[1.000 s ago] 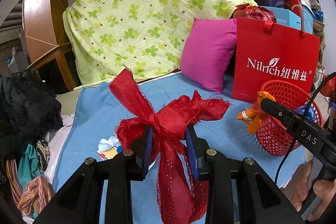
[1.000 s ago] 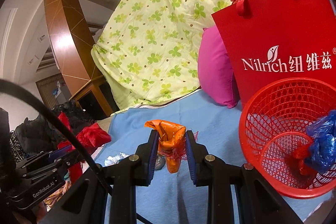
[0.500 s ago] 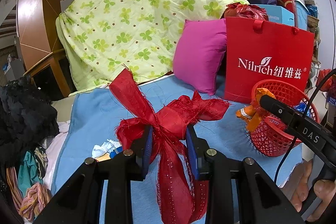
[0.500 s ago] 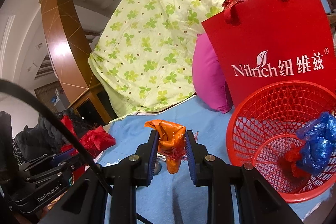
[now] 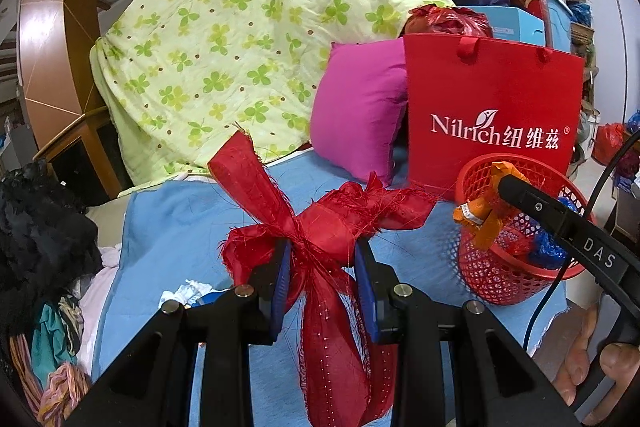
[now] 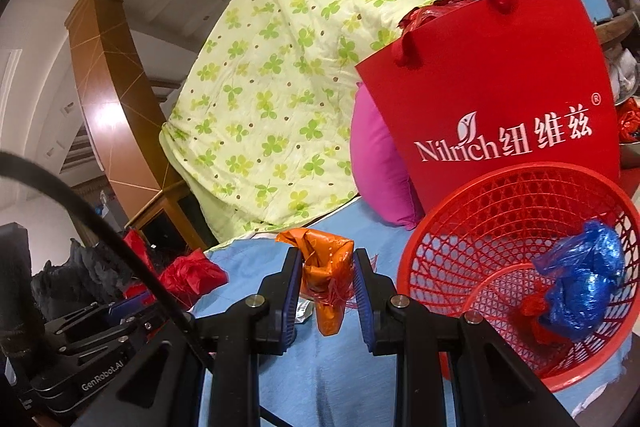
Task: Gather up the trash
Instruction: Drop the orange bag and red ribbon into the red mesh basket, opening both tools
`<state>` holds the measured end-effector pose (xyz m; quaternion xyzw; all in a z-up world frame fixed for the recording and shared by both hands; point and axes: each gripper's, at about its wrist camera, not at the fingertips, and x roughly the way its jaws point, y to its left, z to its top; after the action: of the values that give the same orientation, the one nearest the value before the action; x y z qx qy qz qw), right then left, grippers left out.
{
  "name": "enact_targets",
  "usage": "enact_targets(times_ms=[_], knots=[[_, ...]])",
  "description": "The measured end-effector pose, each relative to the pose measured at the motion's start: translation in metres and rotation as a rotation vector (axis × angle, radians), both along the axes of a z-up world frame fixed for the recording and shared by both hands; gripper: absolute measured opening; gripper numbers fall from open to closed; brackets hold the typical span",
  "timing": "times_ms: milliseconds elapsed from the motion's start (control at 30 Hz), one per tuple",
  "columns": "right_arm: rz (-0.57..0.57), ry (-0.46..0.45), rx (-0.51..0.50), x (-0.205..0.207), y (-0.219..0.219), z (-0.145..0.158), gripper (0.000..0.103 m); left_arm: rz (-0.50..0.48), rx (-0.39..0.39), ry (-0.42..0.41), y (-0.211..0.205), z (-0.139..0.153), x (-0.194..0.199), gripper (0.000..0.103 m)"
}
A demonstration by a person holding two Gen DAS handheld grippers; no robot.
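My left gripper (image 5: 322, 267) is shut on a frayed red ribbon bow (image 5: 320, 223), held above the blue bed cover (image 5: 172, 227). Its tails hang down between the fingers. My right gripper (image 6: 325, 273) is shut on a crumpled orange wrapper (image 6: 324, 267), just left of a red mesh basket (image 6: 480, 211). From the left wrist view that wrapper (image 5: 478, 217) hangs at the rim of the basket (image 5: 492, 275). Inside the basket lie a blue plastic bag (image 6: 580, 279) and a red scrap (image 6: 536, 307).
A red Nilrich paper bag (image 5: 492, 99) and a magenta pillow (image 5: 356, 107) stand behind the basket, with a green clover quilt (image 5: 240, 39) further back. Small white and blue scraps (image 5: 188, 293) lie on the cover. Dark clothes (image 5: 40, 227) pile at the left. A person's fingers (image 5: 612, 359) show lower right.
Both grippers have drifted toward the basket with their loads; the basket looks larger and closer in the right wrist view. Both grips are unchanged.
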<state>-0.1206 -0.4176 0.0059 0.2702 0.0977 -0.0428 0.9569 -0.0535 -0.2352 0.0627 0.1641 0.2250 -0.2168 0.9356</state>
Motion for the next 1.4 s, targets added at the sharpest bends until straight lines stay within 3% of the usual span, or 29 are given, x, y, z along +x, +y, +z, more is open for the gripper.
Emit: enact_targets(times_ms=[767, 1100, 1400], knots=[[-0.101, -0.030, 0.047, -0.031, -0.038, -0.004, 0.027, -0.098, 0.006, -0.003, -0.042, 0.004, -0.005, 0.033], [-0.220, -0.053, 0.145, -0.061, -0.082, -0.014, 0.027, -0.294, -0.115, 0.056, -0.080, 0.017, -0.004, 0.033], [-0.371, -0.018, 0.307, -0.085, -0.133, -0.038, 0.030, -0.456, -0.197, 0.140, -0.134, 0.014, -0.003, 0.036]])
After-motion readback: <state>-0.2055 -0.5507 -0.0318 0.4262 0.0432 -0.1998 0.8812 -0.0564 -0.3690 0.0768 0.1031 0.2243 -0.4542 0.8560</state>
